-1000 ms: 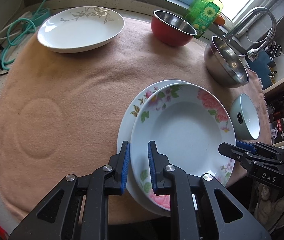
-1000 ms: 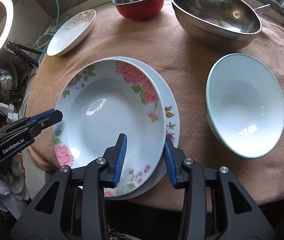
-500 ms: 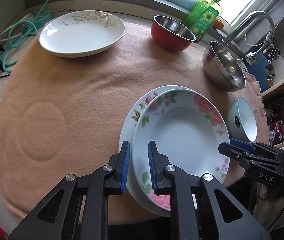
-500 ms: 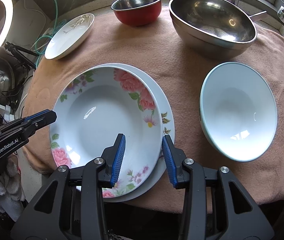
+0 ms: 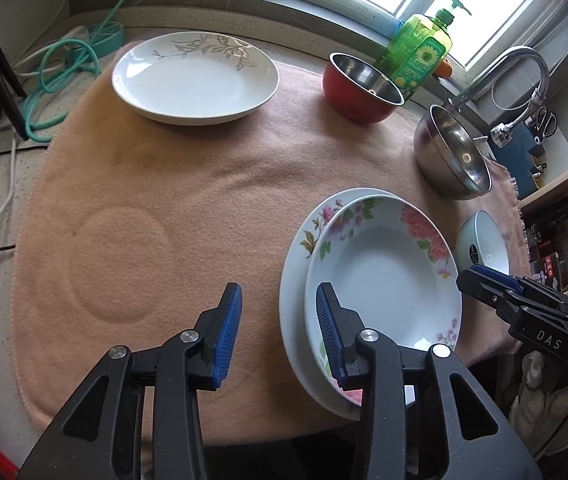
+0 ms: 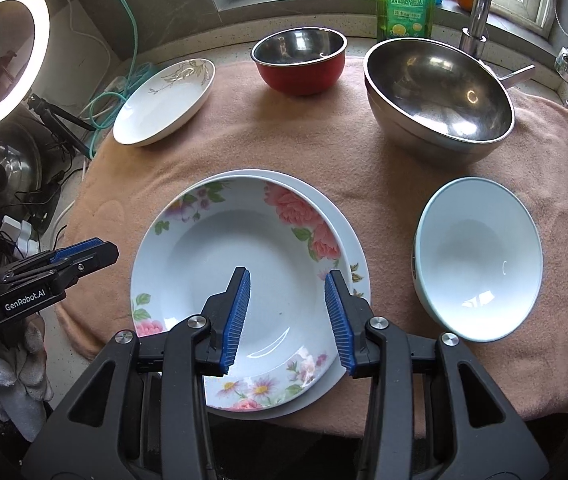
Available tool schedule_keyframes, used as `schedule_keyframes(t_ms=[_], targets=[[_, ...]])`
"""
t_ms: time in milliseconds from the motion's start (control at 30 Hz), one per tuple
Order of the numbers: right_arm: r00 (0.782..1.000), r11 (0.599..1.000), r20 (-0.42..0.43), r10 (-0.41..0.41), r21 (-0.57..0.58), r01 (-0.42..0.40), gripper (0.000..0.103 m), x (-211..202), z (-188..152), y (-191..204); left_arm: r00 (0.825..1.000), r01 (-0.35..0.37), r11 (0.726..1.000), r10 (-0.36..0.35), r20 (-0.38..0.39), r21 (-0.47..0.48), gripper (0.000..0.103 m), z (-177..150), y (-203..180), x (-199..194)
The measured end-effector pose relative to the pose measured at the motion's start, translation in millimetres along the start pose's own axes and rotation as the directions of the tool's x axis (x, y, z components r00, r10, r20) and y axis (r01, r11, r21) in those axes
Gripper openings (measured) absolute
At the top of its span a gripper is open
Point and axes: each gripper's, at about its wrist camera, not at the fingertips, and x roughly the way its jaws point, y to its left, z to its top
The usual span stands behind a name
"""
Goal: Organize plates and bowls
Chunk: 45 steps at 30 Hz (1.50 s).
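The left gripper (image 5: 278,330) has just been opening its jaws: they now stand moderately apart over the near-left edge of the plate stack, its right pad above the rims, its left pad over bare cloth, with nothing pinched between them. The right gripper (image 6: 287,322) hangs with a similar moderate gap above the near part of the flowered deep plate (image 6: 240,280), its pads clear of the china and gripping nothing. That deep plate sits nested on a wider flowered flat plate (image 6: 353,256), slightly off-centre so the lower rim shows as a crescent on the right side in the right wrist view; the pair lies at the near edge of the pink cloth (image 5: 188,184). So one stacking step looks done, judged from how the two plates lie. Still loose are the white plate with the gold leaf pattern (image 5: 194,78) at the far left, well apart from the stack, and three bowls: the pale blue bowl (image 6: 479,258) just right of the stack, the large steel bowl (image 6: 437,96) behind it, and the red bowl (image 6: 299,60) at the back near the green soap bottle (image 5: 419,54). Probably the gold-leaf plate has yet to join the stack, and the bowls have yet to be nested, so the task seems well short of halfway.
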Motion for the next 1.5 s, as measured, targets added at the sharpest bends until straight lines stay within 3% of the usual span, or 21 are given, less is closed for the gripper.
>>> schedule_keyframes(t_ms=[67, 300, 567, 667, 833, 900, 1100, 1333, 1500], targets=[[1.000, 1.000, 0.016, 0.004, -0.011, -0.004, 0.057, -2, 4, 7, 1.000, -0.012, 1.000, 0.012, 0.002, -0.007, 0.037, 2, 9, -3], [0.998, 0.999, 0.067, 0.002, -0.040, 0.000, 0.062, -1, 21, 35, 0.998, -0.049, 0.997, 0.051, 0.044, -0.052, 0.038, 16, 49, -21], [0.990, 0.993, 0.093, 0.108, -0.056, -0.103, 0.063, 5, 47, 68, 0.993, -0.070, 0.996, 0.075, 0.091, -0.057, 0.038, 44, 78, -29], [0.991, 0.994, 0.100, 0.093, -0.069, -0.087, 0.078, 10, 59, 83, 0.991, -0.074, 0.996, 0.079, 0.108, -0.046, 0.038, 58, 85, -30], [0.992, 0.997, 0.115, 0.053, -0.065, -0.045, 0.078, 18, 84, 96, 0.987, -0.090, 0.996, 0.088, 0.132, 0.013, 0.038, 90, 94, -31], [0.993, 0.997, 0.099, 0.069, -0.041, -0.065, 0.078, 23, 94, 99, 0.985, -0.103, 0.994, 0.097, 0.144, 0.039, 0.038, 104, 96, -29], [0.986, 0.990, 0.101, 0.132, 0.041, -0.137, 0.078, 31, 116, 104, 0.983, -0.086, 0.996, 0.082, 0.164, 0.019, 0.038, 135, 108, -19], [0.987, 0.990, 0.104, 0.123, 0.060, -0.129, 0.077, 46, 140, 105, 0.989, -0.072, 0.997, 0.070, 0.131, 0.013, 0.038, 153, 118, 2], [0.990, 0.986, 0.048, 0.130, 0.102, -0.135, 0.057, 67, 153, 94, 0.992, -0.058, 0.998, 0.059, 0.113, -0.019, 0.038, 162, 132, 11]])
